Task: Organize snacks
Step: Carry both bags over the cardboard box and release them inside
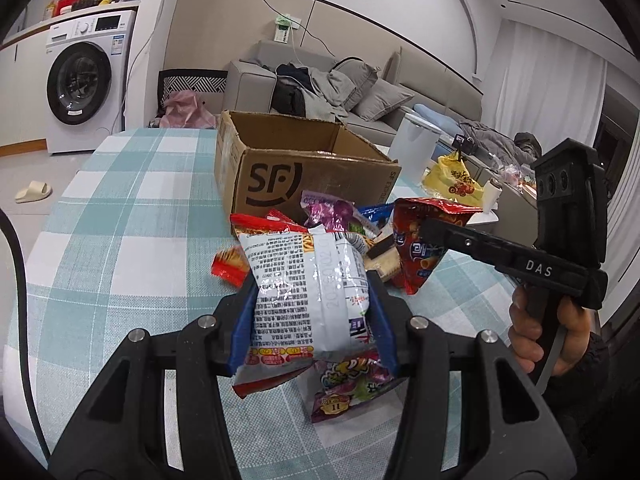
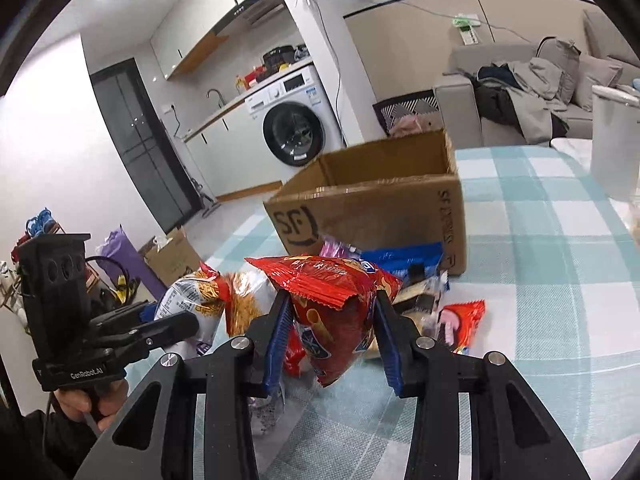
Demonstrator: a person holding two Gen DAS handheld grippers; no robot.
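My left gripper (image 1: 312, 300) is shut on a white noodle snack bag (image 1: 304, 292) with red edges, held above the table. My right gripper (image 2: 332, 316) is shut on a red snack bag (image 2: 332, 300) and lifts it; it also shows in the left wrist view (image 1: 420, 248). An open SF cardboard box (image 1: 304, 168) stands just behind the snack pile, seen in the right wrist view too (image 2: 380, 204). On the checked tablecloth lie a purple candy bag (image 1: 348, 384), a small red packet (image 1: 230, 266), a blue packet (image 2: 404, 260) and a wafer pack (image 1: 384, 258).
The table (image 1: 132, 220) has a teal and white checked cloth, with its edge at the left. A white cylinder (image 2: 612, 144) stands at the far right of the table. A sofa with clothes (image 1: 320, 88) and a washing machine (image 1: 84, 80) are beyond.
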